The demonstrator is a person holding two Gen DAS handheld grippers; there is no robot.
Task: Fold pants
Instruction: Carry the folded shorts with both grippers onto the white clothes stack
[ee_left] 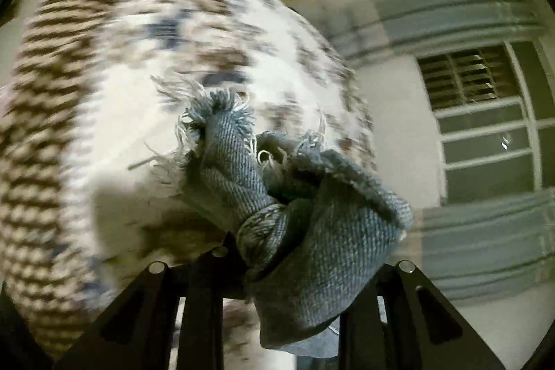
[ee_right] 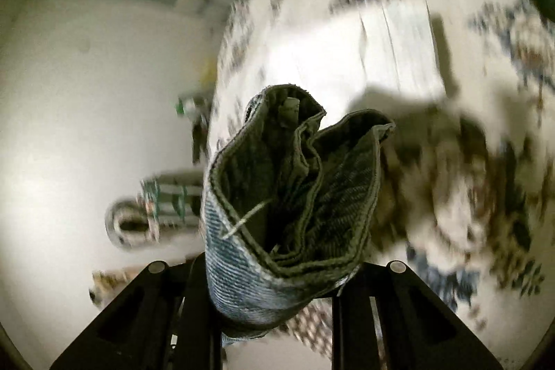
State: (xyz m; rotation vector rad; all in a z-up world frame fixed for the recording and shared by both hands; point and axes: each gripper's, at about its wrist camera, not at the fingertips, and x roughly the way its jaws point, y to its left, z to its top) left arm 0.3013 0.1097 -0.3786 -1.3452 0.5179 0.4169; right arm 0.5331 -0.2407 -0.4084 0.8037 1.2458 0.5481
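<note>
pants: blue denim jeans, up in the air over the bed, not lying on it. One bunch of them in each claw.

left claw: pretty much closed on a wad of frayed raw hem, looks like both leg ends gathered together. The loose threads stick out past the tips toward the bedsheet.

right claw: clamped on a thick fold with a stitched edge, several layers stacked. I'd guess it's the waistband end but can't swear to it, there's something like a tag tucked inside.

bed: patterned bedsheet, white with brown and blue blotches and a striped border. It's beyond both bunches and very blurry in both views.

how it'll handle: denim is heavyish and floppy but has some body, so it hangs and swings rather than flutters. Not slippery, not fragile. The twill grips well in the pads.

where to hold: I'd keep hold of the hem and the seamed edge, since thick stitched bits won't slide out. The frayed fringe alone is a bad bite, it'd just pull.

watch out: a bunched grip means wrinkles, so it probably wants laying flat on the bed and smoothing before the fold.
</note>
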